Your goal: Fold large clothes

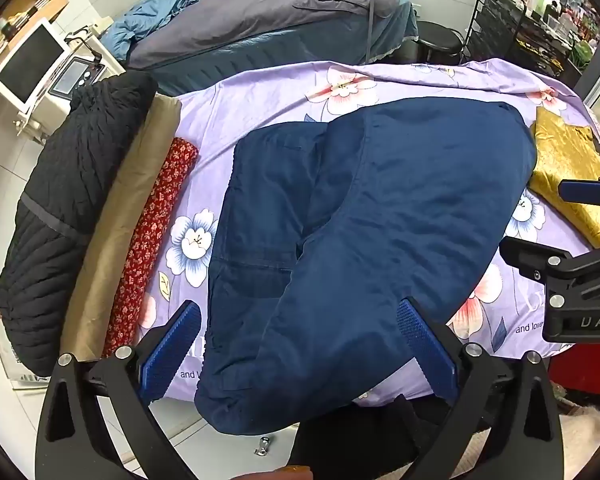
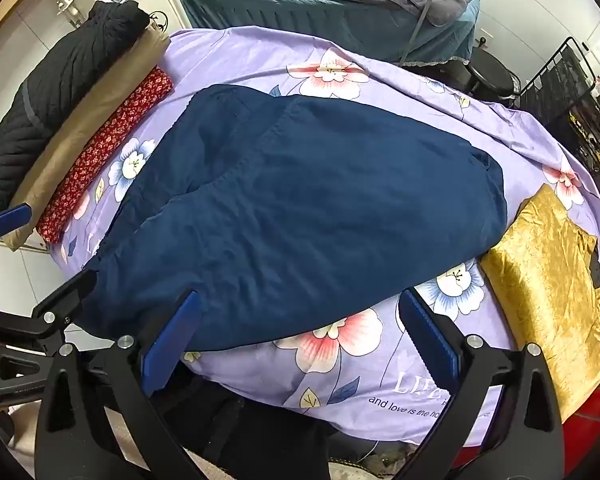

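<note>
A large navy blue garment [image 1: 372,208] lies spread on a lilac flowered sheet [image 1: 260,92], folded over itself, its near end hanging over the table's front edge. My left gripper [image 1: 300,344] hovers above that near end, open, the cloth below the blue pads but not pinched. In the right wrist view the same garment [image 2: 300,208] fills the middle of the sheet [image 2: 340,392]. My right gripper [image 2: 300,344] stands open over the garment's near right hem, nothing between its fingers. Each gripper shows at the edge of the other's view: the right gripper [image 1: 572,236] and the left gripper [image 2: 24,256].
Along the left edge lie a red flowered roll [image 1: 152,240], a tan roll [image 1: 120,232] and a black quilted coat [image 1: 68,208]. A gold cloth [image 1: 572,176] sits at the right. Behind stand a bed with grey covers [image 1: 268,32], a black stool [image 1: 440,40] and a wire rack [image 1: 508,28].
</note>
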Available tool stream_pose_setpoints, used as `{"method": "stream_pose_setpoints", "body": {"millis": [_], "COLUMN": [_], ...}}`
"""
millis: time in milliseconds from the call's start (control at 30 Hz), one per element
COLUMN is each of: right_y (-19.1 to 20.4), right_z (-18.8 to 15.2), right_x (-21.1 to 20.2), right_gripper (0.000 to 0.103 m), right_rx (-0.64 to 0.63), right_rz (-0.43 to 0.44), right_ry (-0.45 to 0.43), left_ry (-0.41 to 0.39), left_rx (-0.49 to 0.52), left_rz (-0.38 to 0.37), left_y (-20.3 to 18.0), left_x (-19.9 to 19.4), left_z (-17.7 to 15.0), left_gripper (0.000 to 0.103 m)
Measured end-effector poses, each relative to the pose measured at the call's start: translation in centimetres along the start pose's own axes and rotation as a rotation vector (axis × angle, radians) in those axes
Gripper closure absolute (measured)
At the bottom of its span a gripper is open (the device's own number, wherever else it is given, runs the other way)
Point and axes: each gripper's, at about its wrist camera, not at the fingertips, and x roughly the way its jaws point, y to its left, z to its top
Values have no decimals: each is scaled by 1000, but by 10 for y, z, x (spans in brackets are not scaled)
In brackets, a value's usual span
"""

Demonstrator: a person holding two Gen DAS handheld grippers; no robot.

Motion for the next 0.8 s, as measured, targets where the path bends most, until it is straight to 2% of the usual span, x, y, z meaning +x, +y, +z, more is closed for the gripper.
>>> {"method": "stream_pose_setpoints", "body": {"millis": [800], "right_y": [-9], "right_z": [-7], "right_x": [1], "right_gripper": [6], "right_rx": [-7], "right_rz": [-4], "right_ry": [12], "left_ry": [19], "left_rx": [9], "left_rz": [27], "left_y": [-4], "left_x": [2], "left_z": [-4], "left_gripper": [7]}}
